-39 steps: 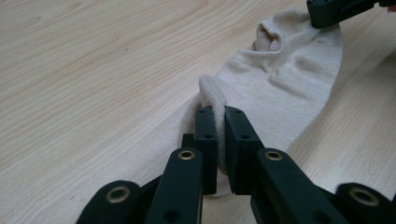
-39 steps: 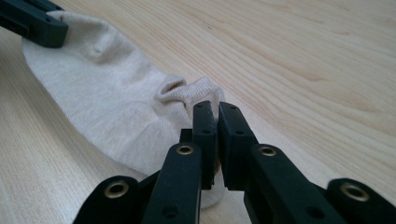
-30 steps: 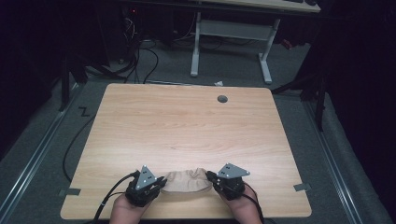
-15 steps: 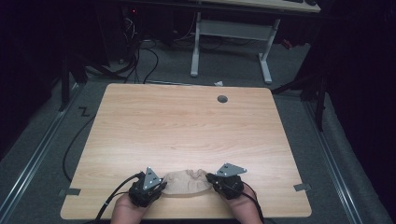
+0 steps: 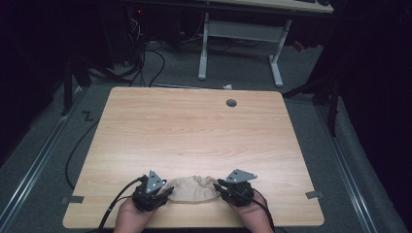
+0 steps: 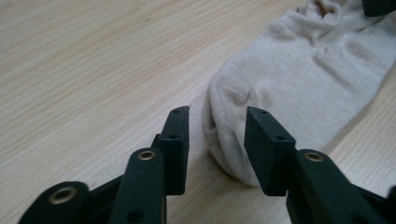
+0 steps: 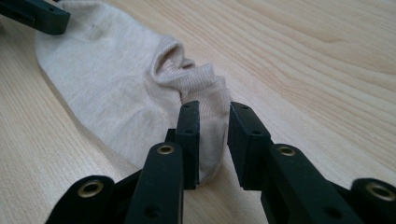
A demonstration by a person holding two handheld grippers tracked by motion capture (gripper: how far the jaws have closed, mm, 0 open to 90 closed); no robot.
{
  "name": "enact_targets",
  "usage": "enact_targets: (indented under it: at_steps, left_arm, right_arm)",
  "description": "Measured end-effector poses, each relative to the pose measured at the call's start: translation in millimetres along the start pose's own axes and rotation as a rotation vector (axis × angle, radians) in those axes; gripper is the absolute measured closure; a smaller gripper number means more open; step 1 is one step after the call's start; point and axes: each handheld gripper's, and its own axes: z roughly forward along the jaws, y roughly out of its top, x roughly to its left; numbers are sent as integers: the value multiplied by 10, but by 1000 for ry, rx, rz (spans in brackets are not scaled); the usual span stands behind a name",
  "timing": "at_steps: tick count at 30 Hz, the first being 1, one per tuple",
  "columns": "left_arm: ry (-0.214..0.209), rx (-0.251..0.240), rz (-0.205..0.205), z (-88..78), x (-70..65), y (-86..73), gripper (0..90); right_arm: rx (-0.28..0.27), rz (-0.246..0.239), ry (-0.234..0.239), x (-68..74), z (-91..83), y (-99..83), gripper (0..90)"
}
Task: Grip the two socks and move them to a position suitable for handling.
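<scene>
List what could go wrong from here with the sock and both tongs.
1. The left tongs, jaws just opening, stand apart around the toe of the sock; pulling back now could drag it if a pad catches.
2. The right tongs have a fold of the sock's cuff end between their opening jaws; it may cling and lift.
3. The sock lies near the table front edge and could slide off.

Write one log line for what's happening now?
left gripper: opening, toe end between jaws | right gripper: opening, cuff between jaws | sock: flat on table
</scene>
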Motion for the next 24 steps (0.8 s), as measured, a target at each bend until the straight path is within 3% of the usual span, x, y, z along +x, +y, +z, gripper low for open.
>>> enact_targets:
  at_steps: [5,12,16,18,21,22,23,24]
  left_arm:
    - [8,-19,-8,-38,77,18,563]
    - [45,-49,-30,-82,285,51,543]
    - [86,-63,-54,-118,481,53,532]
    - [129,-58,-50,-136,597,38,519]
    - [188,-25,-39,-176,793,-28,498]
    - [205,-14,-46,-196,869,-55,495]
    - [224,-14,-86,-256,1027,-106,493]
    - [224,-14,-86,-256,1027,-106,491]
  right_arm:
    - [-33,11,-24,-34,-49,12,713]
    - [-57,45,-56,-146,-79,-2,679]
    - [-60,66,-87,-257,-77,-32,647]
    - [-59,90,-111,-327,-85,-49,629]
    - [-64,119,-183,-515,-121,-104,578]
    - [-62,141,-197,-564,-138,-122,565]
    - [-65,147,-215,-620,-152,-143,550]
    - [-65,147,-215,-620,-152,-143,550]
